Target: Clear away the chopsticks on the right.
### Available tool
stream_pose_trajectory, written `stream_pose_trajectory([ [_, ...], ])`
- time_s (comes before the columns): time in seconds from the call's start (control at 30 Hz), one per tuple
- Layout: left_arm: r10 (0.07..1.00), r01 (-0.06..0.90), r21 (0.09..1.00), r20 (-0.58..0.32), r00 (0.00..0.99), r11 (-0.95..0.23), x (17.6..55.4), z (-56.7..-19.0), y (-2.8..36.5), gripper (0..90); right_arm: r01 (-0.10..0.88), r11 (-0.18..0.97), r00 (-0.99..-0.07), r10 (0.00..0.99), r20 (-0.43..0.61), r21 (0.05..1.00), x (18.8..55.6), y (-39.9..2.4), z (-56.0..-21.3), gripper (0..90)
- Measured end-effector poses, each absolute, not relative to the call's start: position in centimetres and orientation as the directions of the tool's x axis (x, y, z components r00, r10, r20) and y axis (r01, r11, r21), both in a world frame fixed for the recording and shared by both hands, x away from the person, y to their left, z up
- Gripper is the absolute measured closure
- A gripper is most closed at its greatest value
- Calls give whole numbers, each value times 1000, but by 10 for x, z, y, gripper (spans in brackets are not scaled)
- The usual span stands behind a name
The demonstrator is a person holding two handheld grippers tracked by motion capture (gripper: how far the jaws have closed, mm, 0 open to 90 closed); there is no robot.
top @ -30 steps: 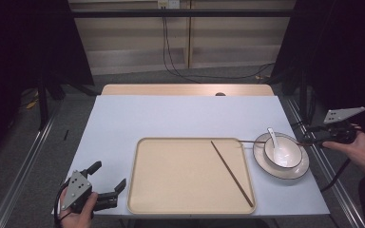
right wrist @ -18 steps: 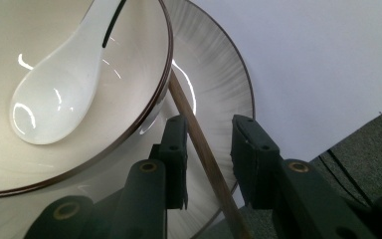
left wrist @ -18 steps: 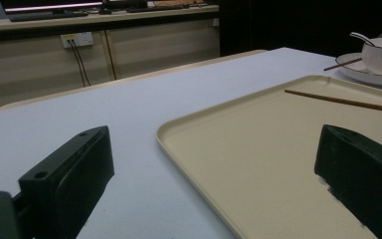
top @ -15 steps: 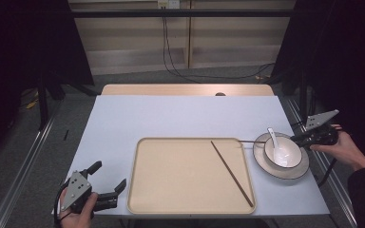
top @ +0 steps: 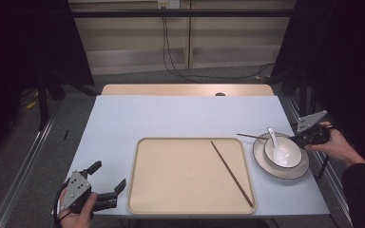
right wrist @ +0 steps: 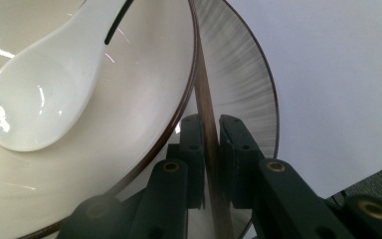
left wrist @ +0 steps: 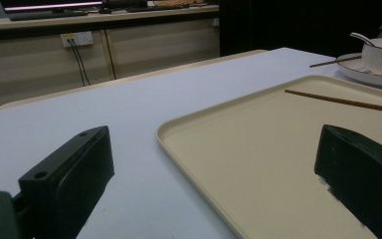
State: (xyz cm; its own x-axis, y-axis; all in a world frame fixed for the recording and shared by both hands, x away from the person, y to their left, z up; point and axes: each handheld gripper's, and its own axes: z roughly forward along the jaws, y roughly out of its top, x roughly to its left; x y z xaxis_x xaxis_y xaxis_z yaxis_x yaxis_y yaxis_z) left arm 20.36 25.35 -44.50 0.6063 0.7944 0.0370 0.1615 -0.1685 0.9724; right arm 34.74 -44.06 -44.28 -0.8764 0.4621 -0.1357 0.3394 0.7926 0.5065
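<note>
A brown chopstick (top: pixel 256 137) (right wrist: pixel 205 99) lies across the dark-rimmed plate (top: pixel 266 167) (right wrist: pixel 246 84), beside the white bowl (top: pixel 285 154) (right wrist: pixel 109 149) that holds a white spoon (top: pixel 273 137) (right wrist: pixel 40 104). My right gripper (top: pixel 298 139) (right wrist: pixel 210 149) has just been closing and is shut on that chopstick near its end. A second chopstick (top: pixel 232 173) (left wrist: pixel 343 101) rests slantwise on the beige tray (top: pixel 171 190) (left wrist: pixel 258 159). At the table's near left corner my left gripper (top: pixel 108 180) (left wrist: pixel 214 179) stands open with nothing between its jaws.
The light blue table (top: pixel 171 118) spreads behind the tray. A wooden strip (top: pixel 185 90) runs along its far edge. Cables (top: pixel 171 52) hang in front of the low cabinet beyond. The plate sits close to the table's right edge.
My right gripper has come in leftward and down to the plate's rim, and its jaws have closed on the chopstick there. The left gripper has stayed where it was.
</note>
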Motion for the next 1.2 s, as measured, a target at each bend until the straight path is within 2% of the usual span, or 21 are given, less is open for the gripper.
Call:
stream_pose_trajectory([
  [0.17, 786, 151, 973, 46, 617, -175, 203, -444, 253, 20, 328, 792, -888, 444, -117, 515, 349, -441, -444, 838],
  [0.37, 787, 151, 973, 46, 615, -175, 203, -444, 253, 20, 346, 774, -877, 468, -110, 530, 347, -443, -443, 841],
  [0.77, 788, 153, 971, 51, 613, -182, 203, -444, 253, 20, 401, 676, -826, 559, -77, 618, 337, -460, -433, 843],
  [1.2, 786, 152, 971, 52, 615, -184, 203, -444, 254, 20, 502, 542, -714, 699, -31, 674, 311, -470, -405, 844],
])
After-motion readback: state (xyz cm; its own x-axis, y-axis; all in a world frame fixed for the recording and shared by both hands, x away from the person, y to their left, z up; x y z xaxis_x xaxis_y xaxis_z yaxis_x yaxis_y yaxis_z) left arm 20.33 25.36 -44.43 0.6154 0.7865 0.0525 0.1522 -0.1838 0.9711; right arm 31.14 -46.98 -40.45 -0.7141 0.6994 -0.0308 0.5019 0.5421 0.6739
